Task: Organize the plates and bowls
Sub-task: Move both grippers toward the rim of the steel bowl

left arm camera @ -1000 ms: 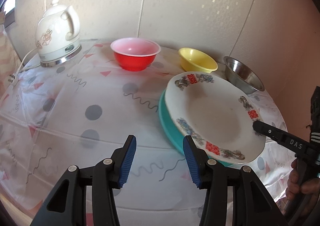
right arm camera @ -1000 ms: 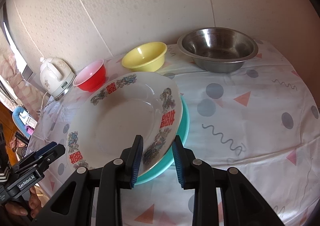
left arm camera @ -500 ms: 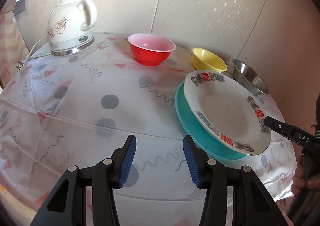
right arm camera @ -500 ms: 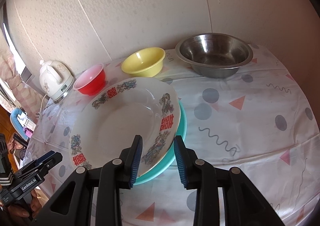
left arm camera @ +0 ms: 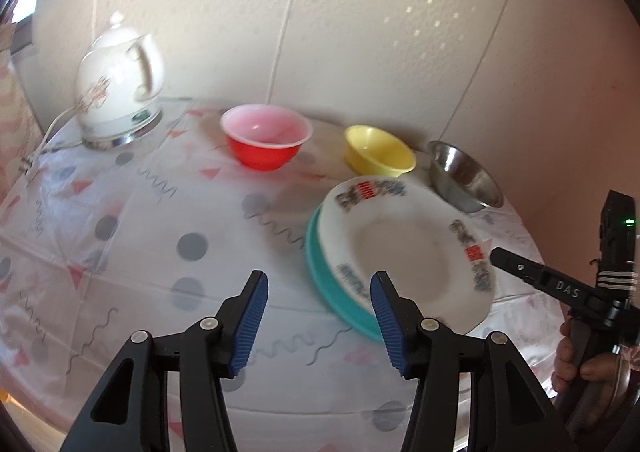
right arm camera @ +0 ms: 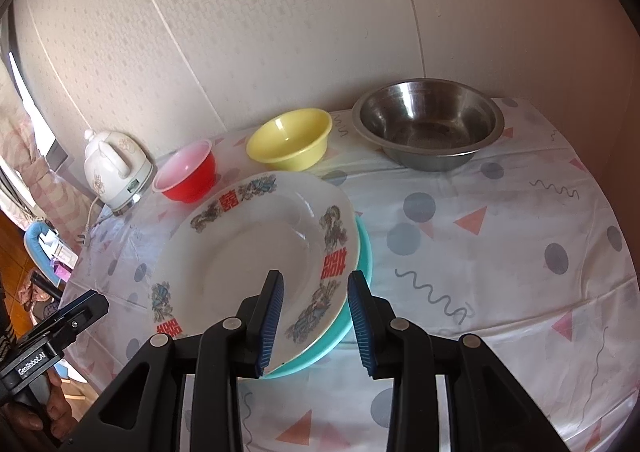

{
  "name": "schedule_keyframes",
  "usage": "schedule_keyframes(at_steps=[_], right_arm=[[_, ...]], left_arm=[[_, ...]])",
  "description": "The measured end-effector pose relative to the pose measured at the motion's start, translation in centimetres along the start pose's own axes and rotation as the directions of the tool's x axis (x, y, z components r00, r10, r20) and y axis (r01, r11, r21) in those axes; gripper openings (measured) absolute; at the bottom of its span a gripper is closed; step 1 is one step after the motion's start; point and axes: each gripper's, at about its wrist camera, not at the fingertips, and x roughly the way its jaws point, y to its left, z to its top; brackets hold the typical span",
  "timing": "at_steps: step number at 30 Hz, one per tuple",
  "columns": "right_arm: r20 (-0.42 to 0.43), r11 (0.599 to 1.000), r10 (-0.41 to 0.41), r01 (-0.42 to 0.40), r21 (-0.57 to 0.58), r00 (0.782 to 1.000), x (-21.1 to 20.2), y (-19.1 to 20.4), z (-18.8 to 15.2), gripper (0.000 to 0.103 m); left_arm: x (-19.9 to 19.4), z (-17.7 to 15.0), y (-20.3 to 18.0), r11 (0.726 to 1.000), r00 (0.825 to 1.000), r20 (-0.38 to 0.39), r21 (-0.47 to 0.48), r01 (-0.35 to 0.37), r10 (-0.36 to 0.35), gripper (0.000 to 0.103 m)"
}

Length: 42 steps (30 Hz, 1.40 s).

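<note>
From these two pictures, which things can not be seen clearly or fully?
- Teal plate: mostly hidden under the white plate in both views; only an edge shows.
- White plate's near rim, right wrist view: covered by the right gripper; contact unclear.
- Kettle and plate pattern, left wrist view: blurred.
- Kettle cord: plug end too small to make out.

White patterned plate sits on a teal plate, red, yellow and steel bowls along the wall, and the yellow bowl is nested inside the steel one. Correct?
Not quite. The yellow bowl stands by itself on the tablecloth, between the red bowl and the steel bowl, as the right wrist view shows. The white patterned plate does sit on the teal plate.
</note>
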Motion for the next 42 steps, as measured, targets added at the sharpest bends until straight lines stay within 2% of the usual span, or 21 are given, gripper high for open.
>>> schedule_keyframes(at_steps=[6,14,22,25,27,30,35,42], right_arm=[[0.006,0.999,-0.032,0.032,0.044,0.999,-0.2,-1.5,0.4,0.034],[0.019,0.994,-0.068,0.066,0.092,0.997,-0.5,-4.1,1.0,0.034],[0.038,0.982,-0.169,0.165,0.092,0.985,-0.7,-5.8,3.0,0.034],[0.038,0.974,-0.194,0.188,0.122,0.98,-0.5,-6.9,3.9,0.034],[0.04,0.97,-0.211,0.204,0.129,0.977,-0.5,-7.4,4.2,0.034],[0.05,0.96,-0.266,0.259,0.109,0.963,-0.6,-7.7,4.8,0.034],[0.072,0.949,-0.31,0.305,0.074,0.948,-0.5,-7.7,5.1,0.035],[0.09,0.934,-0.357,0.356,0.032,0.93,0.1,-7.8,5.7,0.035]], left_arm=[[1.0,1.2,-1.7,0.998,0.998,-0.034,0.037,0.055,-0.053,0.054],[2.4,2.7,-4.6,0.989,0.996,-0.057,0.125,0.079,-0.073,0.054],[6.0,5.5,-8.4,0.977,0.988,-0.133,0.189,0.101,-0.077,0.054],[7.8,6.5,-9.4,0.977,0.981,-0.176,0.186,0.108,-0.075,0.054],[8.7,7.1,-10.0,0.977,0.981,-0.179,0.185,0.105,-0.072,0.054],[9.6,7.6,-10.5,0.977,0.979,-0.184,0.177,0.117,-0.084,0.054],[11.2,8.1,-11.7,0.972,0.975,-0.199,0.19,0.137,-0.099,0.054],[13.6,9.5,-12.8,0.979,0.964,-0.236,0.136,0.154,-0.119,0.054]])
